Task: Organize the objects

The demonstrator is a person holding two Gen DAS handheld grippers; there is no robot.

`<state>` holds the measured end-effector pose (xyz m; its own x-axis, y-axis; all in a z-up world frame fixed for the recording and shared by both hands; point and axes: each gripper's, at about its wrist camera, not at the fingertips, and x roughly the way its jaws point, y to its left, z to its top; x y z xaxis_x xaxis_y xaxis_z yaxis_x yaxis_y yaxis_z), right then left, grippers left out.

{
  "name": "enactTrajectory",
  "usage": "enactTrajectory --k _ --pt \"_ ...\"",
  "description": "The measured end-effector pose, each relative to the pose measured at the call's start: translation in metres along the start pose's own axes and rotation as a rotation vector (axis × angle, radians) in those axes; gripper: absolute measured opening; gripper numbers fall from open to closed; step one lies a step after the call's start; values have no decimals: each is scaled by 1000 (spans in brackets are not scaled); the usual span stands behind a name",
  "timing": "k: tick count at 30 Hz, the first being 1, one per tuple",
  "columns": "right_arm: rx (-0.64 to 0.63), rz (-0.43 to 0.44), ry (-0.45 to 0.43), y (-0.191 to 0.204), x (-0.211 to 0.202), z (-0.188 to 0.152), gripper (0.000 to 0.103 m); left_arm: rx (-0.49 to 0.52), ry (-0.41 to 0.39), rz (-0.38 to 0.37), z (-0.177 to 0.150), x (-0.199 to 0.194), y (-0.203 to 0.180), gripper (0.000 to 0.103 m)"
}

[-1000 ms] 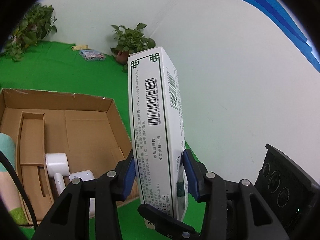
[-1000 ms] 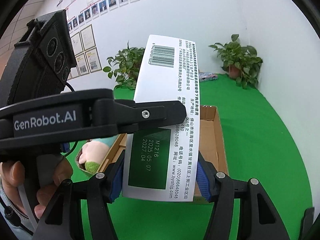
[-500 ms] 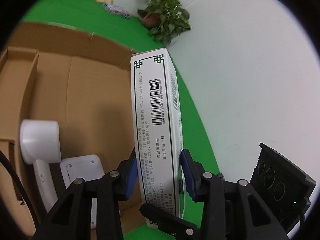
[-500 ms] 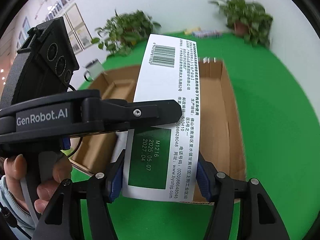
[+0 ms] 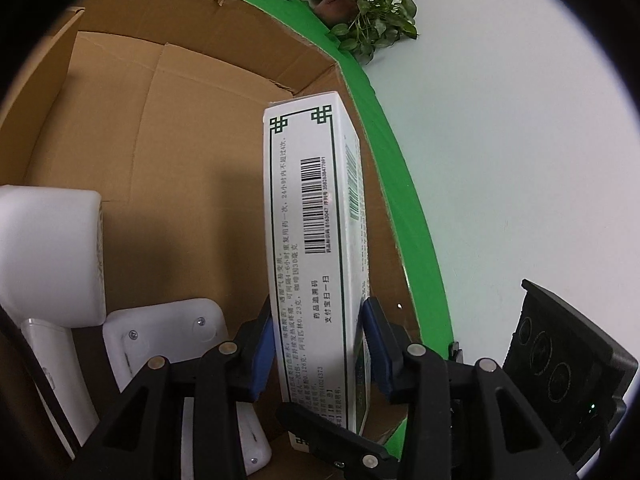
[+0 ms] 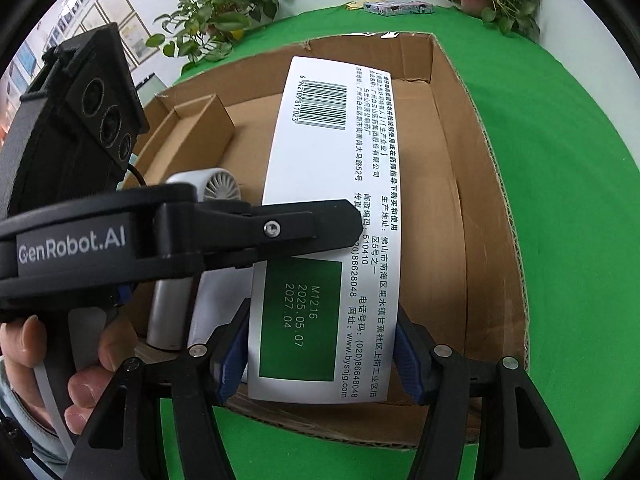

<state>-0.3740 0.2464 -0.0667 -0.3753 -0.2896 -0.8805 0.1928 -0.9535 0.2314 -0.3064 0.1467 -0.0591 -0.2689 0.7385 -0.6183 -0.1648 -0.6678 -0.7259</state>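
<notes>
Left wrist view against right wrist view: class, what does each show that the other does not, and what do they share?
Only left: the narrow side of the white box and screw heads on a white bracket. Only right: the box's broad face with its green date panel, a person's hand, framed pictures. Both: the box gripped by left gripper and right gripper, over the cardboard carton, with a white fan.

This looks like an office room set up for recording. A bright green cloth (image 6: 560, 160) covers the work surface under an open cardboard box (image 6: 492, 240). Framed notices (image 6: 116, 24) hang in rows on a plain white wall (image 5: 500, 120), with potted plants (image 6: 216, 12) along it.
</notes>
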Motion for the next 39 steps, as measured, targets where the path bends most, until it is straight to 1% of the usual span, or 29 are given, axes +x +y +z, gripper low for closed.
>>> enactTrajectory --k 2,3,5,8,12,15,17,19,20,21,22,23,25,29,30,31,32,34,35,36,38,39 --pt "1 -17 13 1 6 4 60 -3 11 24 -5 -1 0 44" --pt "-5 -41 22 3 12 5 60 -5 16 47 -5 0 0 45" --pt "1 -50 35 2 18 4 60 -5 28 89 -7 0 -2 45" --pt "-2 -53 30 4 19 4 60 -12 17 109 -8 -5 -4 46" --pt "-1 -46 36 3 20 8 60 14 -10 192 -7 -17 -10 46" --pt "-2 -40 36 4 19 10 60 33 -57 224 -9 -35 -14 46" --pt "0 -44 41 4 14 5 62 45 -92 250 -13 -49 -19 46" --pt "4 -47 48 3 18 3 63 66 -123 267 -13 -61 -19 46" --pt "6 -44 51 3 18 4 65 75 -135 273 -9 -69 -15 46" --pt "4 -36 55 4 18 5 66 86 -148 280 -12 -72 -21 46" --pt "-1 -31 57 5 17 5 71 100 -162 289 -15 -79 -23 46" --pt "-7 -29 59 9 14 3 74 109 -172 297 -7 -76 -26 46" --pt "-22 -34 61 12 13 5 77 135 -194 305 -10 -84 -26 46" --pt "-43 -43 60 14 8 8 79 183 -228 314 -23 -107 -31 46" --pt "-45 -47 59 17 12 8 80 198 -238 320 -15 -102 -33 46" --pt "-45 -51 55 19 12 7 80 223 -254 331 -21 -109 -36 46" --pt "-44 -52 51 22 9 2 81 240 -265 343 -27 -117 -38 48" --pt "-41 -46 39 22 7 -1 85 289 -310 388 -38 -132 -43 48" --pt "-41 -36 28 23 4 -2 88 308 -330 408 -40 -135 -45 53" --pt "-41 -25 13 24 2 -3 90 327 -353 431 -45 -142 -46 63" --pt "-49 -6 -21 25 -5 -6 95 340 -407 462 -56 -156 -45 72" --pt "-57 4 -44 26 -9 -7 96 345 -433 472 -62 -164 -43 73"
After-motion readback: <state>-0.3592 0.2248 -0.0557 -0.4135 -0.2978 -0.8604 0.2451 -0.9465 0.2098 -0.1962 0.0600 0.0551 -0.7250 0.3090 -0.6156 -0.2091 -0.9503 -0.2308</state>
